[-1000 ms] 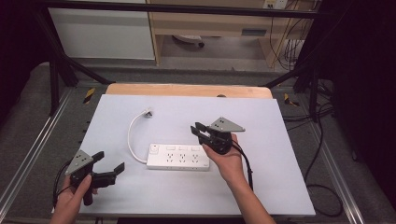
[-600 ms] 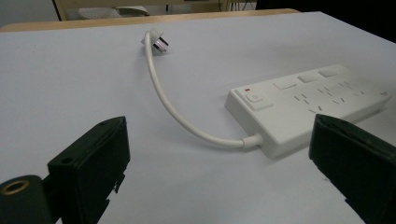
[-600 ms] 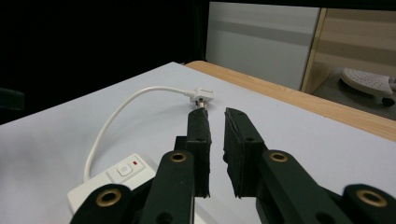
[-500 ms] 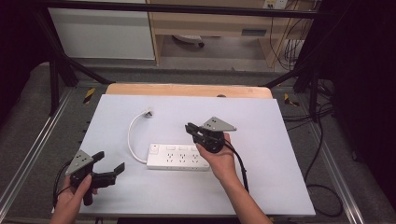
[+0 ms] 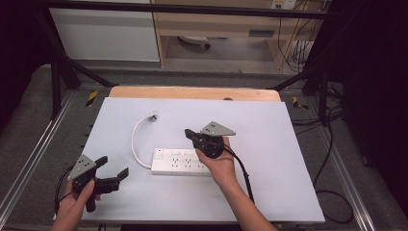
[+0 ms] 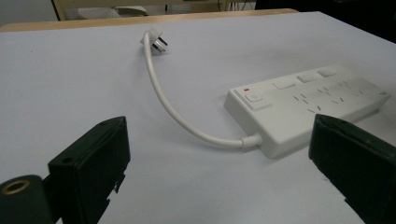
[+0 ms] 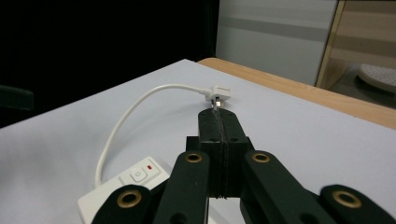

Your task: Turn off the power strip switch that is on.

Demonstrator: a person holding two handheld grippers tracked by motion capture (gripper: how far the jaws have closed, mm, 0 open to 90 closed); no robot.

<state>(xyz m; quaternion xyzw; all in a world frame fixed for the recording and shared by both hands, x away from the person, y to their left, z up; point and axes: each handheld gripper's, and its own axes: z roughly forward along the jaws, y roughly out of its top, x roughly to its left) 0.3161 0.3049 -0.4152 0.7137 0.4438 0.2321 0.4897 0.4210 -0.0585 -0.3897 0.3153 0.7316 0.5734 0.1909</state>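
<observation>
A white power strip [image 5: 180,162] lies flat in the middle of the white table [image 5: 269,139]. Its short white cable [image 5: 135,144] curves away from the left end to a white plug [image 5: 153,116] lying farther back. My right gripper [image 5: 188,133] hovers above the strip's right half with its jaws shut on nothing, pointing toward the plug [image 7: 218,93]. In the right gripper view the shut tips [image 7: 218,116] sit just short of the plug. My left gripper [image 5: 113,167] rests open near the front left corner. Its view shows the strip [image 6: 303,100] and cable [image 6: 173,107] between wide jaws.
A wooden strip [image 5: 192,92] borders the table's far edge. Metal rails [image 5: 29,159] run along both sides, and black cables [image 5: 332,197] trail on the floor at the right. A white cabinet [image 5: 106,33] and wooden shelving [image 5: 216,24] stand beyond the table.
My right gripper has moved left and a little nearer across the power strip, toward the plug, staying shut. The left gripper, strip and plug have not moved.
</observation>
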